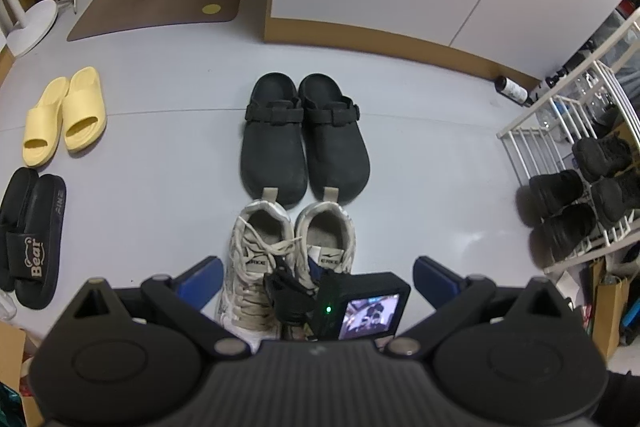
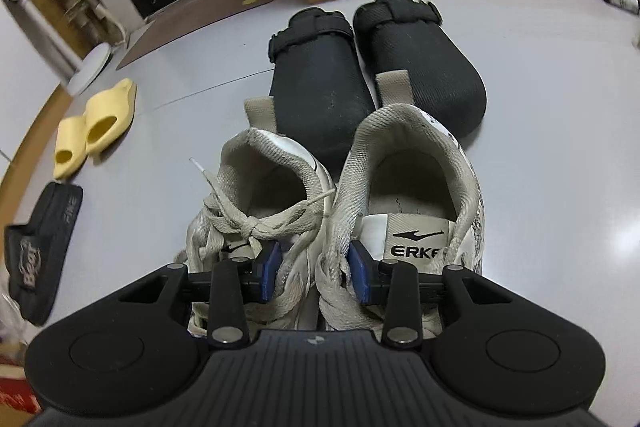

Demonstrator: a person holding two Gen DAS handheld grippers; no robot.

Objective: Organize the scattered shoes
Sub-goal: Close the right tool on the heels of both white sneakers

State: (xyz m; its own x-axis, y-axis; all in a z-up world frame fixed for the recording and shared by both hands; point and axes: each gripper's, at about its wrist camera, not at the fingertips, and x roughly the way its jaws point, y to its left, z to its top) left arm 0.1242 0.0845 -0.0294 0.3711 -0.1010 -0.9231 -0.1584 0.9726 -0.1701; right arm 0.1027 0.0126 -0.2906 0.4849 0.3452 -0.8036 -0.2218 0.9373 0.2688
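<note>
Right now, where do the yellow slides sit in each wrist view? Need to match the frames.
Left wrist: yellow slides at left edge, mid height, side by side, beyond the black Bear slides.
Right wrist: yellow slides at left, mid height, beyond the Bear slides.
Shared landmark: black clogs near centre, just beyond the white sneakers.

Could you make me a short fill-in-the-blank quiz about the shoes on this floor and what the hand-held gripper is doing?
1. The right hand-held gripper pinches the inner sides of the two white ____ together.
2. Just beyond them stands a pair of clogs coloured ____.
3. The slides near the doormat are ____.
4. The black sandal bears the word ____.

Missing words: sneakers; black; yellow; Bear
</note>
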